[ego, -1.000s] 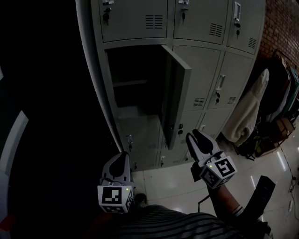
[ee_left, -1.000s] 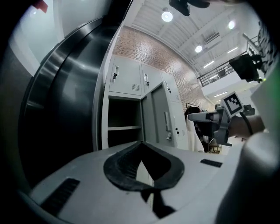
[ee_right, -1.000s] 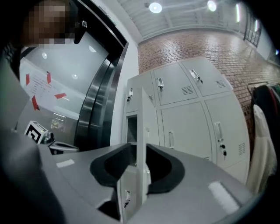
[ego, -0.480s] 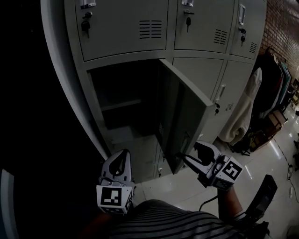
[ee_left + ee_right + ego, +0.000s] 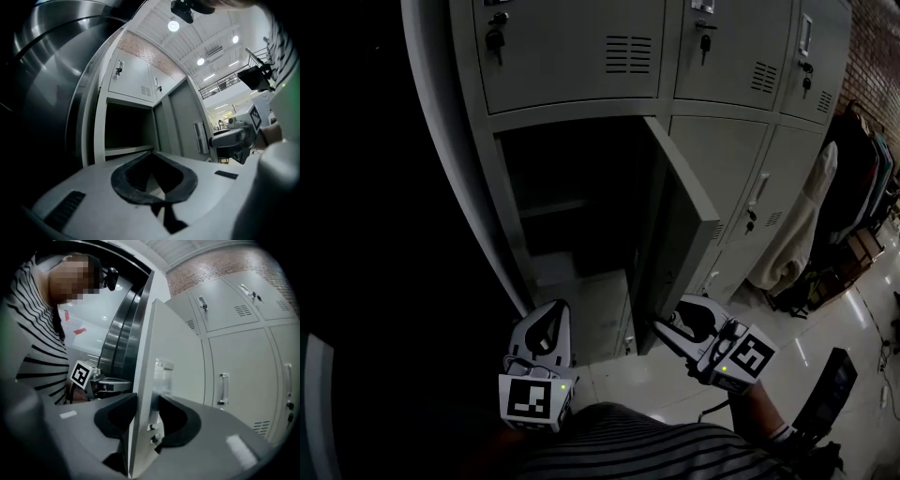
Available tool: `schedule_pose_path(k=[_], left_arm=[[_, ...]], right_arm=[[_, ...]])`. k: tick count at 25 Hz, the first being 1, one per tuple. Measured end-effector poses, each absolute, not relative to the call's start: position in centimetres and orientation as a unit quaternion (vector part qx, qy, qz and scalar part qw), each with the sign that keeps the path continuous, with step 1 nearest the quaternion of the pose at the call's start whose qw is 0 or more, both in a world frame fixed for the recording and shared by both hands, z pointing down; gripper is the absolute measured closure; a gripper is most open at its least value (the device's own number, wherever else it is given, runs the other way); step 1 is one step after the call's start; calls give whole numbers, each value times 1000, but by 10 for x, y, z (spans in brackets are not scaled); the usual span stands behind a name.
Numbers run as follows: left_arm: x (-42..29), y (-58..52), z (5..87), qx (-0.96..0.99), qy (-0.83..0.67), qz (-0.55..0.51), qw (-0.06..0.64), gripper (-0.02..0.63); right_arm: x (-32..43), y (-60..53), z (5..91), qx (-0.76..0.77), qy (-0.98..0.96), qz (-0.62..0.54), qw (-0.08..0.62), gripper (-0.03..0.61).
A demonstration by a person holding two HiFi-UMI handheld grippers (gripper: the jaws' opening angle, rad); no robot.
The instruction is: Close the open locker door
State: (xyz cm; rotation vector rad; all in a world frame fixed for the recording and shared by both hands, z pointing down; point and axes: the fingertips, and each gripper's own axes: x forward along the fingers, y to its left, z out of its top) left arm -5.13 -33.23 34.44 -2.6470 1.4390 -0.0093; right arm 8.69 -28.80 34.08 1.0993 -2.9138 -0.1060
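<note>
Pale garment [image 5: 792, 225] hanging at right edge, brick wall [image 5: 874, 47] showing at upper right, glossy floor [image 5: 825, 352] gleaming at lower right.

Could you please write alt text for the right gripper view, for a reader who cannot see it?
The right gripper has just been closing its jaws and grips the free edge of the open door, one pad on each face. Closed grey lockers stand at right; a person in a striped shirt and the left gripper are at left.
</note>
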Motion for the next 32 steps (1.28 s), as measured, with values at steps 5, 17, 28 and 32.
schedule_pose_path(k=[5, 17, 28, 32], left_arm=[[-66, -326, 348, -870, 491, -12, 50, 609], [-82, -330, 329, -876, 481, 35, 12, 609], [-97, -337, 303, -873, 483, 67, -26, 609], [-97, -337, 299, -878, 473, 67, -29, 611]], right_arm=[[40, -300, 341, 358, -933, -43, -3, 431], [-46, -361, 346, 382, -923, -37, 2, 431], [-87, -419, 351, 393, -918, -49, 16, 445], [-98, -441, 352, 398, -915, -54, 29, 465]])
